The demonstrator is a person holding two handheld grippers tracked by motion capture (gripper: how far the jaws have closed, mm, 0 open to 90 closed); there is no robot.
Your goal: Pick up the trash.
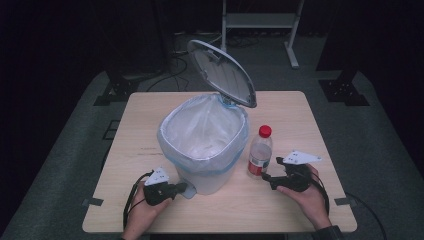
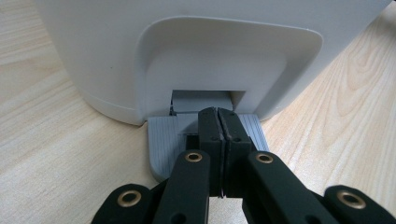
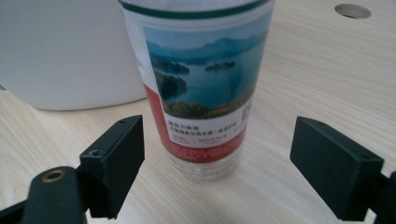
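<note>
Light wooden table with two things on it.
A lined white bin stands at the centre; a bottle stands just beside it, toward the right edge.

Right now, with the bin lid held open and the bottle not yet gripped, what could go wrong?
1. The left gripper, jaws shut, presses the grey ribbed pedal of the white plastic pedal bin; if it slips, the raised grey lid may drop.
2. The right gripper is open around the upright red-capped clear plastic bottle; an off-centre close could tip it.

One bin, one bottle, two claws.
</note>
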